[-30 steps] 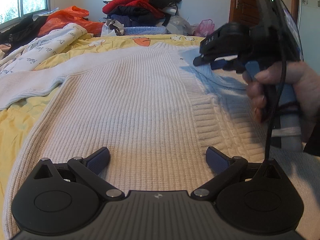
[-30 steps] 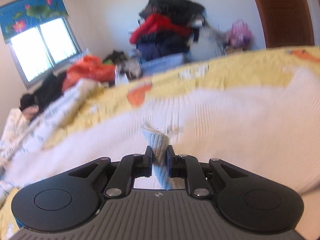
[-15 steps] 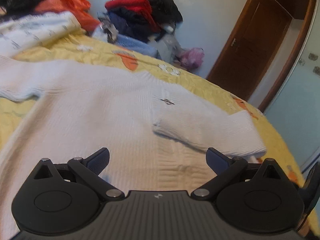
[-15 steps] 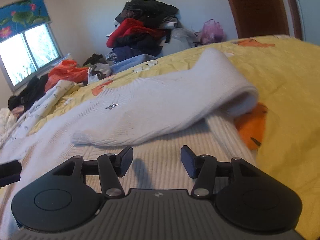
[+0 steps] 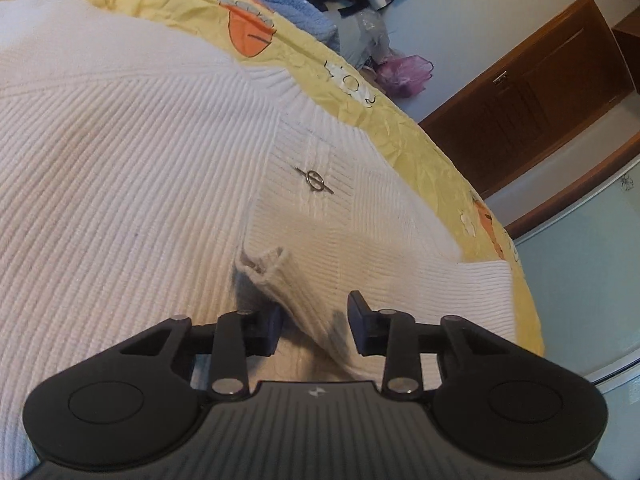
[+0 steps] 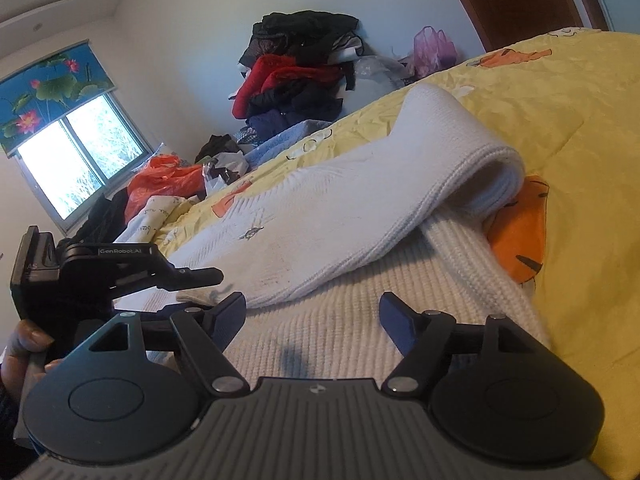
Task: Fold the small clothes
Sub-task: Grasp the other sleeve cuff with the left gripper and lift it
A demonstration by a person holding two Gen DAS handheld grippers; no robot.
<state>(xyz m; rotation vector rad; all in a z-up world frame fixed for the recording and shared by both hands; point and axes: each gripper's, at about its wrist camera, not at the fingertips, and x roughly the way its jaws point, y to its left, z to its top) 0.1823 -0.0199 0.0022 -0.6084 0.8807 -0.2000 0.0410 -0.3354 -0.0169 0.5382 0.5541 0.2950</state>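
A white ribbed knit sweater (image 5: 132,168) lies flat on a yellow bedspread (image 5: 304,60). Its right sleeve (image 5: 360,240) is folded across the body, with the cuff (image 5: 266,266) just ahead of my left gripper (image 5: 316,320). The left jaws are partly open and straddle the sleeve end without pinching it. In the right wrist view the folded sleeve (image 6: 360,200) lies over the sweater body (image 6: 340,332). My right gripper (image 6: 312,316) is open and empty above the body. The left gripper (image 6: 192,276) shows at the left there.
A pile of red, black and blue clothes (image 6: 296,76) stands against the far wall. An orange bag (image 6: 160,180) and more laundry lie by the window (image 6: 72,160). A brown door (image 5: 532,96) is at the right. The bed edge (image 5: 524,292) drops off right of the sleeve.
My right gripper let go of the sleeve cuff and drew back, open. My left gripper moved forward to the dropped cuff and its jaws narrowed around the sleeve end.
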